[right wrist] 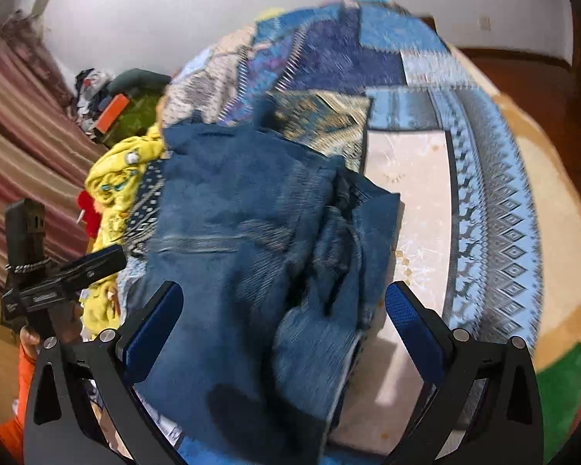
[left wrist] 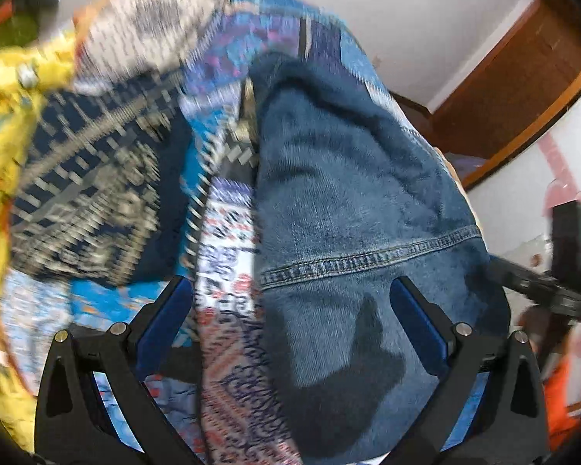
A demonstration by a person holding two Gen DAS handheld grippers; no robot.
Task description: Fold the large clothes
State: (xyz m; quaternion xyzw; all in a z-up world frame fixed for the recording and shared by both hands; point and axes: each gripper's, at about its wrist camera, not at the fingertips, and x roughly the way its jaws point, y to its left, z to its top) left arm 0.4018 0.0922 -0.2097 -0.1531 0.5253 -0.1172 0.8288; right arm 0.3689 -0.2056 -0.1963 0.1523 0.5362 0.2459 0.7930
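Observation:
A blue denim garment (left wrist: 352, 201) lies bunched on a patterned bedspread (left wrist: 97, 162). A stitched seam runs across it in the left wrist view. My left gripper (left wrist: 290, 294) is open, its jaws wide apart above the denim and the spread. In the right wrist view the same denim (right wrist: 244, 209) lies crumpled in a heap. My right gripper (right wrist: 282, 302) is open and hovers over it, holding nothing. The other gripper (right wrist: 58, 283) shows at the left edge of the right wrist view.
A yellow garment (right wrist: 120, 178) lies at the left of the denim, and also shows in the left wrist view (left wrist: 7, 124). The patterned bedspread (right wrist: 495, 209) stretches to the right. A striped curtain (right wrist: 23, 116) hangs at the left. A wooden door frame (left wrist: 515, 89) stands behind.

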